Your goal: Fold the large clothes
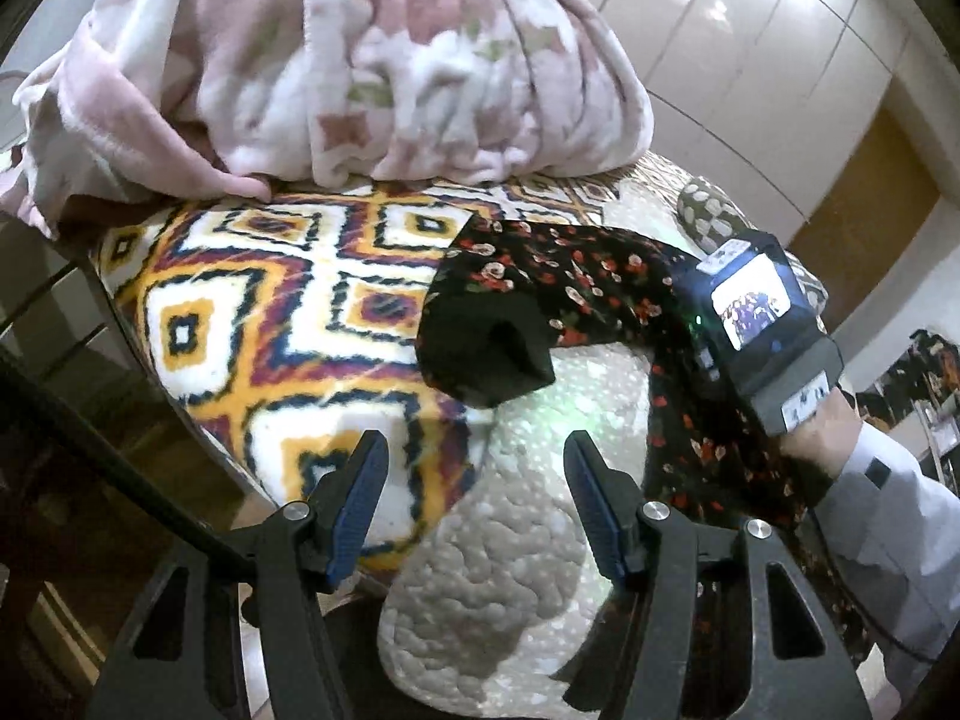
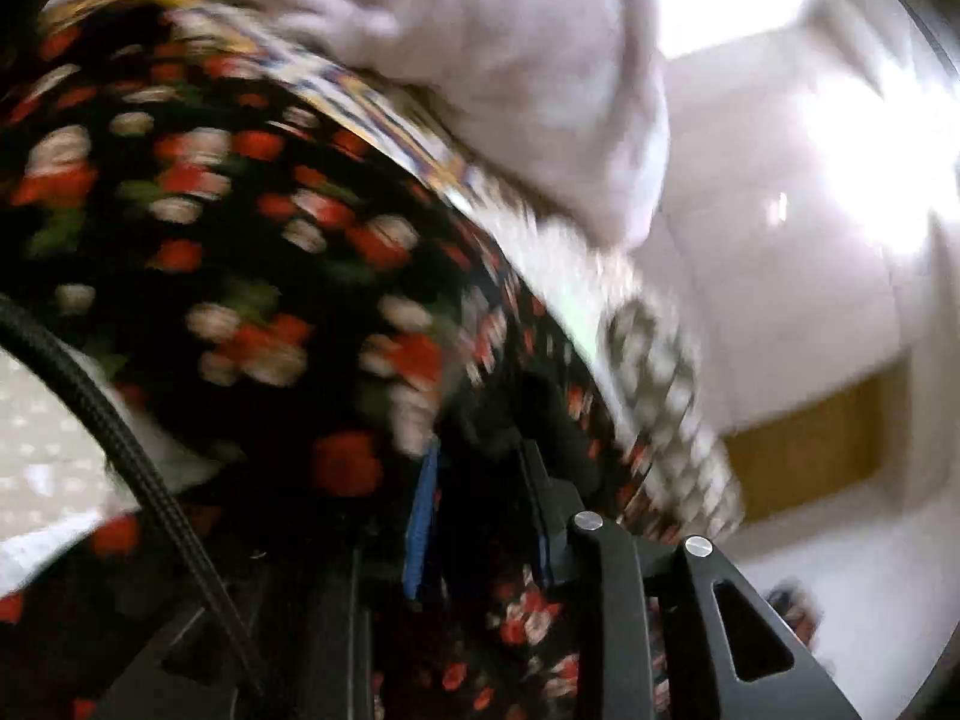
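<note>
The black flowered dress (image 1: 540,306) is draped across the patterned blanket (image 1: 270,312) on the bed, one end lifted. It is pinched in the clenched right claw (image 2: 480,516); the left claw (image 1: 474,492) is held released, near the dress. A thin pinch could slip, or the blanket could be dragged along.

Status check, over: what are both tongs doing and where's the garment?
Left tongs open, empty. Right tongs shut on black floral-print garment, lifted over the white quilted bed cover. Pink fleece blanket heaped behind.
</note>
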Tool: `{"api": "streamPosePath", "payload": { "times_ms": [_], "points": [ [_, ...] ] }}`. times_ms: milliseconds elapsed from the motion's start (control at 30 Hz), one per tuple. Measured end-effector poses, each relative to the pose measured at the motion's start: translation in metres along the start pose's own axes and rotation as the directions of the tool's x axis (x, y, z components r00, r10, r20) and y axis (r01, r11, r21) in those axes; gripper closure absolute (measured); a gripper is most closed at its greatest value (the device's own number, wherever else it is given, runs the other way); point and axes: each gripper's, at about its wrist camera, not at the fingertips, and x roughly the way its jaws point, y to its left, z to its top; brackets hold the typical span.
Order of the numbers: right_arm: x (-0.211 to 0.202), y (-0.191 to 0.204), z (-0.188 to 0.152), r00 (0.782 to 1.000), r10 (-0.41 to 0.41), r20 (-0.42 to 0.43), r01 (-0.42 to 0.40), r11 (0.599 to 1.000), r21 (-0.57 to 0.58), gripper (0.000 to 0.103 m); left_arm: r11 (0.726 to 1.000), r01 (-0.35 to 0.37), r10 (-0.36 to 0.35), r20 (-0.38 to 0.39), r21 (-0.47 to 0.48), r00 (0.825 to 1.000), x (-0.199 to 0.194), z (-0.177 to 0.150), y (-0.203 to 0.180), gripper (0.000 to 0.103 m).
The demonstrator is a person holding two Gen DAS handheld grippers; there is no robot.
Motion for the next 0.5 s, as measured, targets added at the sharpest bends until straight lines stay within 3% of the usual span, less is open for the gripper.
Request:
{"api": "streamPosePath", "payload": {
  "times_ms": [67,167,233,367,500],
  "points": [
    [-0.010,-0.007,0.000,0.999,0.042,0.009,-0.043,0.998,0.042,0.075,1.000,0.006,-0.006,0.001,-0.007,1.000,-0.001,0.000,-0.001,0.043],
    [-0.017,-0.043,-0.017,0.993,0.122,0.006,-0.121,0.976,0.183,0.062,1.000,0.003,-0.003,0.000,0.013,1.000,-0.002,-0.001,-0.007,0.039],
    [-0.015,-0.080,-0.043,0.987,0.160,-0.008,-0.151,0.942,0.298,0.060,1.000,-0.008,0.008,-0.001,0.024,1.000,0.001,0.000,-0.010,0.034],
    [-0.016,-0.140,-0.104,0.969,0.245,-0.024,-0.201,0.843,0.499,0.060,1.000,-0.010,0.010,-0.019,0.020,1.000,0.012,0.001,-0.016,0.034],
    [-0.019,-0.143,-0.120,0.955,0.295,-0.017,-0.244,0.818,0.520,0.060,1.000,0.001,0.000,-0.029,0.013,1.000,0.019,0.001,-0.026,0.034]
  ]
}}
